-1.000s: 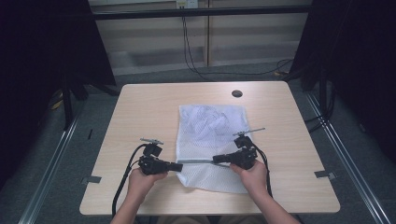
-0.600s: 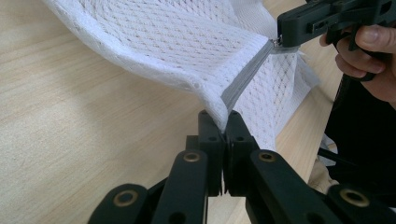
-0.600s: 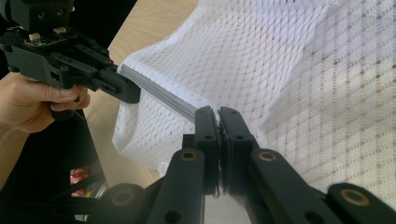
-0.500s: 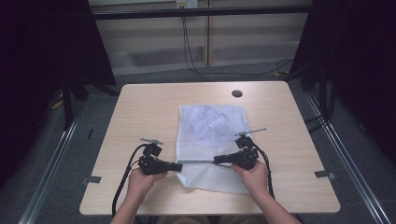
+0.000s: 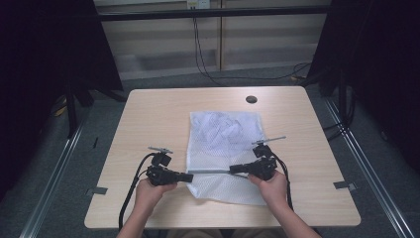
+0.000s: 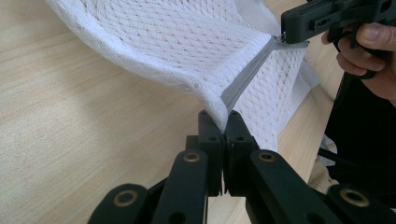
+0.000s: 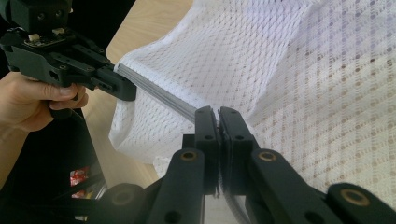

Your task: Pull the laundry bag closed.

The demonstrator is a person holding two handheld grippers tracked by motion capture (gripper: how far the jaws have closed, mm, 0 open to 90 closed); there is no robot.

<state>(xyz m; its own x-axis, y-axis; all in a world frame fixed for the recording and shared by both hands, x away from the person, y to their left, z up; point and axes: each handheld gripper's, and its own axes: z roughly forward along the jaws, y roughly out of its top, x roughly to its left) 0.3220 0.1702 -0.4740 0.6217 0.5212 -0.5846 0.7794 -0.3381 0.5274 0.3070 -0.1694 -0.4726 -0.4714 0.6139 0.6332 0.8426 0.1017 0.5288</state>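
While clamped on the grey zipper (image 5: 210, 171) of a white mesh laundry bag (image 5: 223, 148), left gripper (image 6: 223, 122) anchoring, right gripper (image 7: 218, 116) best drawn straight along taut.

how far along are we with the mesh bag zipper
Done: the white mesh laundry bag lies flat on the table with pale clothes inside. In hand: the left claw is shut on one end of the grey zipper, the right claw is shut at its other end, and the strip is taut between them. Left: whether the zipper is fully closed can't be told; both claws have yet to let go.
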